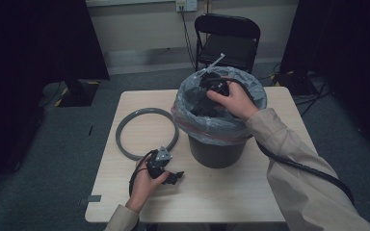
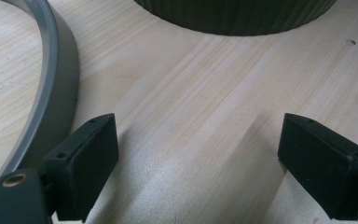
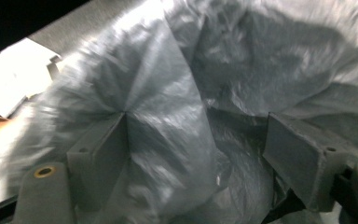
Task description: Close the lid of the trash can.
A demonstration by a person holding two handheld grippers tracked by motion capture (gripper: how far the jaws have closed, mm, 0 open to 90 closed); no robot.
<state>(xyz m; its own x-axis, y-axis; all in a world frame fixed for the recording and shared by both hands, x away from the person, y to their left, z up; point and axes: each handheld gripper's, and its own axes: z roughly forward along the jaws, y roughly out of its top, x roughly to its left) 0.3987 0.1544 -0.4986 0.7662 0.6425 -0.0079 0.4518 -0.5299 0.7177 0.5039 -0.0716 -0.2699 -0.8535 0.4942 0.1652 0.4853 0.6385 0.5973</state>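
From above, the right gripper (image 1: pixel 211 89) dips into the bin (image 1: pixel 217 149), liner (image 1: pixel 192 115) all round it, nearer than the left gripper (image 1: pixel 173 177), spread empty on the table (image 1: pixel 212 197); its own view has liner (image 3: pixel 168 93) folds between spread jaws, nothing pinched.

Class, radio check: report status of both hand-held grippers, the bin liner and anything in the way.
Left hand-held gripper open, low over table beside grey ring. Right hand-held gripper open inside bin, liner bunched between jaws, not pinched. Nothing blocking.
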